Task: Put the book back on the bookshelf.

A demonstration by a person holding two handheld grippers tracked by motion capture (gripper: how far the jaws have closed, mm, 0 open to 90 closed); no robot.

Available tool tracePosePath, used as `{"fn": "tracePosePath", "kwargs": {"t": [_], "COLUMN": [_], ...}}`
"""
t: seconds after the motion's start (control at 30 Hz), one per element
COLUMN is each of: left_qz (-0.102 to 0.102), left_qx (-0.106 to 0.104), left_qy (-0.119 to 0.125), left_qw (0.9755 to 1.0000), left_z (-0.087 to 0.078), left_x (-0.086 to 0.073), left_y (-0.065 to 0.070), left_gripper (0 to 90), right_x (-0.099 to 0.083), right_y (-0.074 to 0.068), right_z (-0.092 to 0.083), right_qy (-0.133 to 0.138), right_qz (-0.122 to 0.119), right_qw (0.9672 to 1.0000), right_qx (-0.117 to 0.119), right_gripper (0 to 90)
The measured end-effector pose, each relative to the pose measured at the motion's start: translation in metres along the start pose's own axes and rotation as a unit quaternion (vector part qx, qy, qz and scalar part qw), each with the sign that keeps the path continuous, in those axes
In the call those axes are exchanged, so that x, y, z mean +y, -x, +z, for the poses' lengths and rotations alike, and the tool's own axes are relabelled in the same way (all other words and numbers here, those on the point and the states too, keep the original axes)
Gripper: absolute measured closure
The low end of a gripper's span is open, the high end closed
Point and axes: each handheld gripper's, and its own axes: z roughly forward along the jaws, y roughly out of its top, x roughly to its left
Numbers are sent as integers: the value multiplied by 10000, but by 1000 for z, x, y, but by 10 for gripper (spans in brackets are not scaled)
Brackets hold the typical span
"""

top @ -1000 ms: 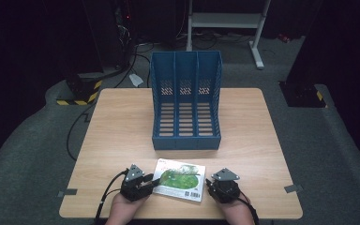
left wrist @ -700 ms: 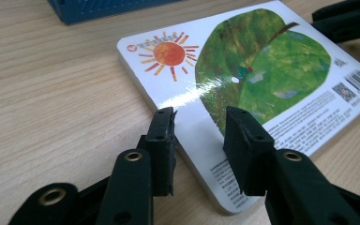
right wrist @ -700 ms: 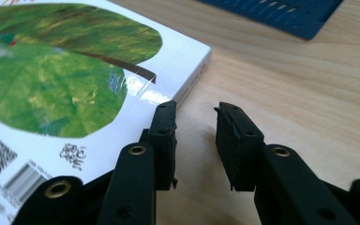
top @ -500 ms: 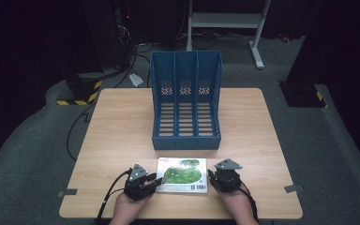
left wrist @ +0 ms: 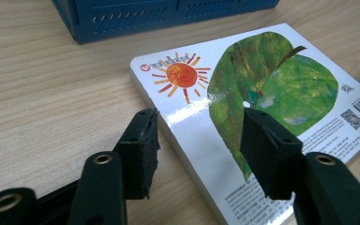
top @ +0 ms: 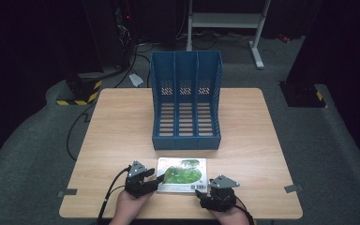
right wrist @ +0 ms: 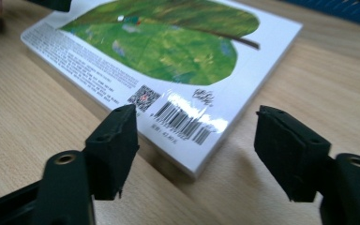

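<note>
A picture book (top: 183,175) with a green leaf and an orange sun on its cover lies flat near the table's front edge. My left gripper (top: 158,181) is at its left side. In the left gripper view the book's (left wrist: 262,89) left edge lies between the jaws of that gripper (left wrist: 201,140), which have just been opening and do not press on it. My right gripper (top: 202,198) sits at the book's front right corner. In the right gripper view the barcode corner of the book (right wrist: 178,70) lies between its jaws (right wrist: 199,140), which have just opened too.
A blue three-slot file rack (top: 186,101) stands upright in the middle of the wooden table (top: 122,131), just behind the book. Bare wood lies to both sides of it. Dark floor with cables and a white frame surrounds the table.
The book, tilted and askew a second ago, now lies flat and square to the table. Both grippers have opened off it, and the right one has drawn back toward the front edge.
</note>
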Motion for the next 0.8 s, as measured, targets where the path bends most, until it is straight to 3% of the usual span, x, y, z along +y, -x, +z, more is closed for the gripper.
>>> {"fn": "tracePosePath", "kwargs": {"t": [0.23, 0.33, 0.47, 0.6, 0.8], "left_qz": [59, -78, -77, -91, -129], "left_qx": [96, 109, 100, 79, 65], "left_qy": [-165, -203, -238, -225, -233], "left_qw": [9998, 9997, 9996, 9997, 9996], "left_z": [7, 11, 12, 13, 14], "left_x": [2, 3, 4, 4, 5], "left_y": [3, 3, 3, 4, 4], "left_gripper": [390, 388, 400, 399, 410], "right_x": [4, 7, 13, 19, 13], "right_y": [-1, -1, 4, 6, 7], "right_z": [12, 14, 15, 10, 17], "right_qy": [-139, -188, -268, -112, -86], "right_qz": [-25, 52, 93, 133, 242], "right_qw": [9998, 9997, 9993, 9998, 9992], "right_qx": [115, 134, 247, 140, 306], "right_gripper": [225, 192, 184, 223, 194]}}
